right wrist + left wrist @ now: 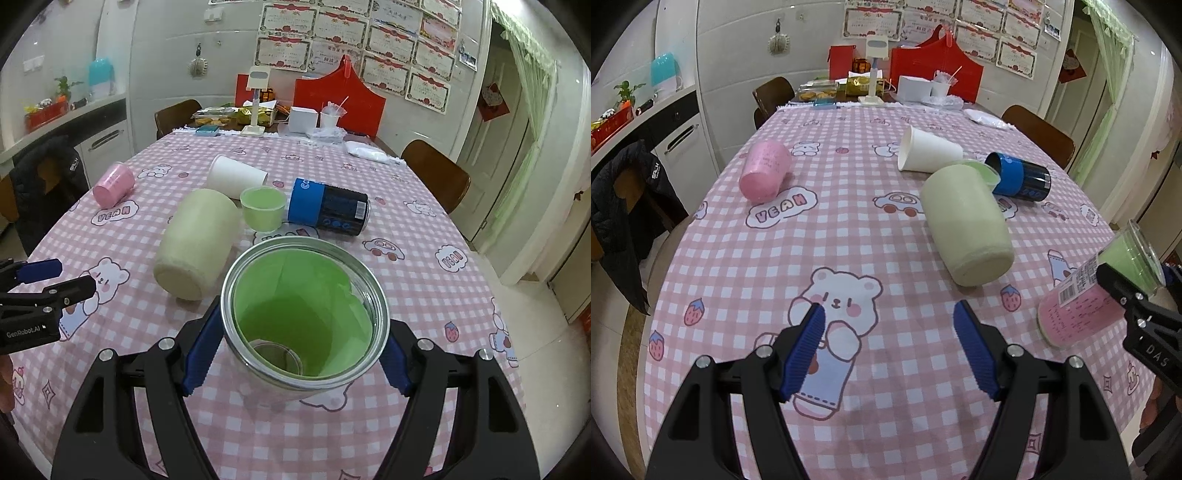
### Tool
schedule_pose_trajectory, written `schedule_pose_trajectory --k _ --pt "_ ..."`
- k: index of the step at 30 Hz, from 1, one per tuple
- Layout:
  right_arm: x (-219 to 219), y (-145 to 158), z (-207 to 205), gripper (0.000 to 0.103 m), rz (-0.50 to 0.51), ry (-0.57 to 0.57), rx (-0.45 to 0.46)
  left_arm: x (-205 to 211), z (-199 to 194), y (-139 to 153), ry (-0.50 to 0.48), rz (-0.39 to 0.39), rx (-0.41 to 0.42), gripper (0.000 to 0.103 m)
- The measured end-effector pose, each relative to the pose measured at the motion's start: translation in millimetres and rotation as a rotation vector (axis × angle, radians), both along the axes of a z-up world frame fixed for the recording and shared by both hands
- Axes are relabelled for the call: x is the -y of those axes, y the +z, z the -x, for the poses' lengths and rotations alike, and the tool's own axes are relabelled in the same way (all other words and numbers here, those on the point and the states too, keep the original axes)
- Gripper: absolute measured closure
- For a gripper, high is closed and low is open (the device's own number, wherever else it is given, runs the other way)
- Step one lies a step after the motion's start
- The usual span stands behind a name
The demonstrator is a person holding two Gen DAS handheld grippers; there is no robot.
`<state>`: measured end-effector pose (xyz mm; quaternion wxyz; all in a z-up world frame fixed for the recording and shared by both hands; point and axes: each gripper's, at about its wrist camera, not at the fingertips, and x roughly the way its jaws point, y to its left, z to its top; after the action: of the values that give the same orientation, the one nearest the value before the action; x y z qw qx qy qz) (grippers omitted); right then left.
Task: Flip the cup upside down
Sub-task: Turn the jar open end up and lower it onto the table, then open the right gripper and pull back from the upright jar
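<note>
My right gripper (295,354) is shut on a clear cup with a pink and green label (306,314), its open mouth facing the camera. In the left wrist view the same cup (1082,295) hangs tilted above the table at the right, held by the right gripper (1126,295). My left gripper (890,350) is open and empty above the bear print on the tablecloth; it shows at the left edge of the right wrist view (55,277). A large cream cup (964,225) lies on its side ahead of it.
On the pink checked tablecloth (849,221) lie a pink cup (764,171), a white paper cup (929,149), a small green cup (263,207) and a blue-black can (1021,176). Boxes and clutter stand at the far end. Chairs flank the table.
</note>
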<state>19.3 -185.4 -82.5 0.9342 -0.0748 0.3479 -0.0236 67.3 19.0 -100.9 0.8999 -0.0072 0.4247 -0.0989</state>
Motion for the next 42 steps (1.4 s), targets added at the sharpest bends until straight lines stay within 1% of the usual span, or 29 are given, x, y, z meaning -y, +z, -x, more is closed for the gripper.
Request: schedule_pose_trajectory --k 3,6,13,20,28,30,31,42 --pt "0 -1 3 0.031 -0.009 0.011 0.01 2 2 2 0.001 -0.002 0.008 0.032" --pt "0 1 6 0.023 -0.02 0.022 0.027 4 4 4 0.001 -0.004 0.013 0.032" --pt "1 7 17 0.016 -0.046 0.039 0.063 8 12 9 0.006 -0.005 0.035 0.032" --pt "8 14 29 0.014 -0.075 0.041 0.105 14 21 17 0.009 -0.004 0.064 0.032" --pt "17 26 48 0.013 -0.105 0.041 0.164 15 41 36 0.027 0.02 0.142 0.032" --pt "18 29 54 0.009 -0.109 0.042 0.181 15 47 40 0.03 0.024 0.166 0.032" --pt "19 30 56 0.008 -0.111 0.042 0.19 15 51 43 0.033 0.027 0.184 0.032" --pt "22 38 82 0.008 -0.1 0.04 0.291 17 80 58 0.055 0.025 0.326 0.032"
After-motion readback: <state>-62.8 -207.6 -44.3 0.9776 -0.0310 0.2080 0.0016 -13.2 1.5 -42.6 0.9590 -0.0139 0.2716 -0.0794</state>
